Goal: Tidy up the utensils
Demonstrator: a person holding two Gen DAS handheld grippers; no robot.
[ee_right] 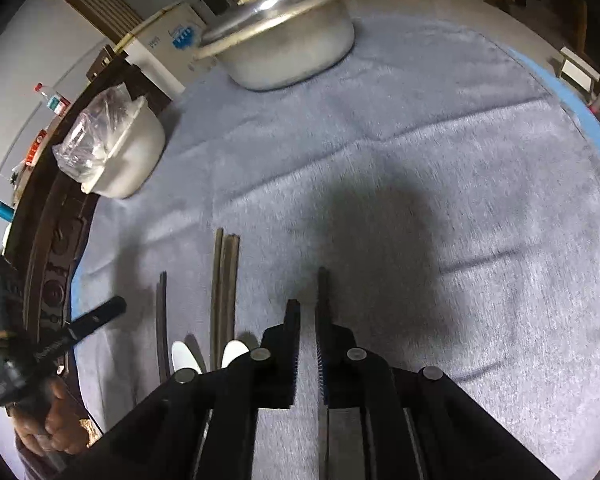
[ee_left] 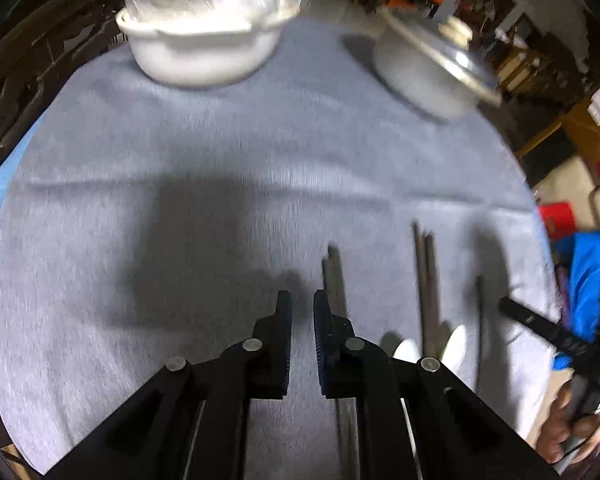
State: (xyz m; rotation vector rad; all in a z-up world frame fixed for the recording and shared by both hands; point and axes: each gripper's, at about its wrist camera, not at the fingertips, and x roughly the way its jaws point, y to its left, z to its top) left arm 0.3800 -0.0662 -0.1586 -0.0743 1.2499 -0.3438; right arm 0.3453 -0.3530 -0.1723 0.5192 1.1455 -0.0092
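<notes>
1. While we hover over the grey cloth [ee_left: 220, 152], left gripper [ee_left: 302, 308] sits nearly shut, empty; chopsticks [ee_left: 426, 280] lie just right of it.
2. Right gripper [ee_right: 308, 320]: narrow gap, gripping nothing we can see; one chopstick [ee_right: 323, 292] beside its right finger.

Left gripper [ee_left: 302, 308] jaws narrow, empty; right gripper [ee_right: 307, 316] jaws narrowly parted, both angled steeply down
</notes>
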